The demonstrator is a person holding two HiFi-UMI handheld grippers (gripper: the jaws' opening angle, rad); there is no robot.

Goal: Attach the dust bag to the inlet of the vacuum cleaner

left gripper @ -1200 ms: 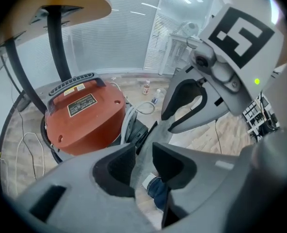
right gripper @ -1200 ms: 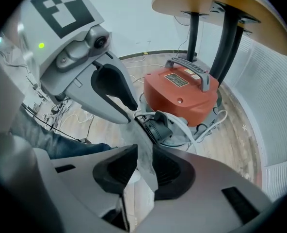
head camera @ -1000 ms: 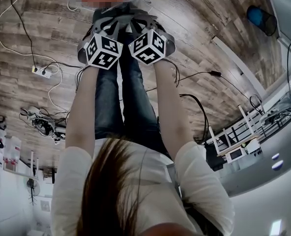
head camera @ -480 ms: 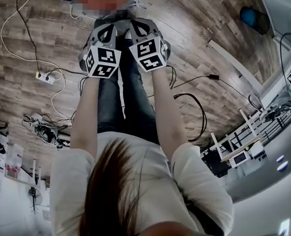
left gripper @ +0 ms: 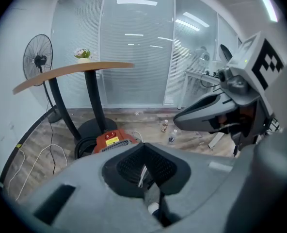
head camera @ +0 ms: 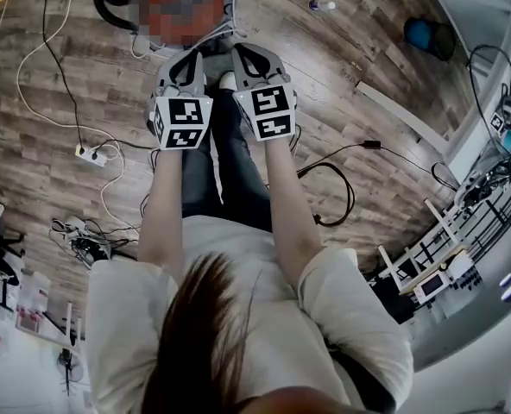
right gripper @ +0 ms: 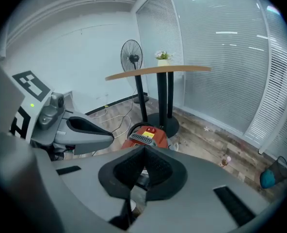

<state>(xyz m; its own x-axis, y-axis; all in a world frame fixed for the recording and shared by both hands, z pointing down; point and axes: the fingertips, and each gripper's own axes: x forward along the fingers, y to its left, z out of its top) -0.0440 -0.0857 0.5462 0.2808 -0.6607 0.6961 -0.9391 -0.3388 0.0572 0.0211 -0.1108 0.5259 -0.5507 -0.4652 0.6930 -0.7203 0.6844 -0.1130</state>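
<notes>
Above the floor (head camera: 57, 158), left gripper (left gripper: 144, 149) and right gripper (right gripper: 143, 152), both closed and empty, half hide the vacuum cleaner (right gripper: 143, 136).

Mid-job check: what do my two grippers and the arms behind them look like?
The left gripper and right gripper match: grey moulded jaws with black ribbed pads, each carrying a white cube of black square markers. Arms are bare below white short sleeves.

The left gripper (left gripper: 144, 150) has its jaws closed together. The red vacuum cleaner (left gripper: 113, 141) sits on the wooden floor (left gripper: 148, 125) beyond them.
</notes>
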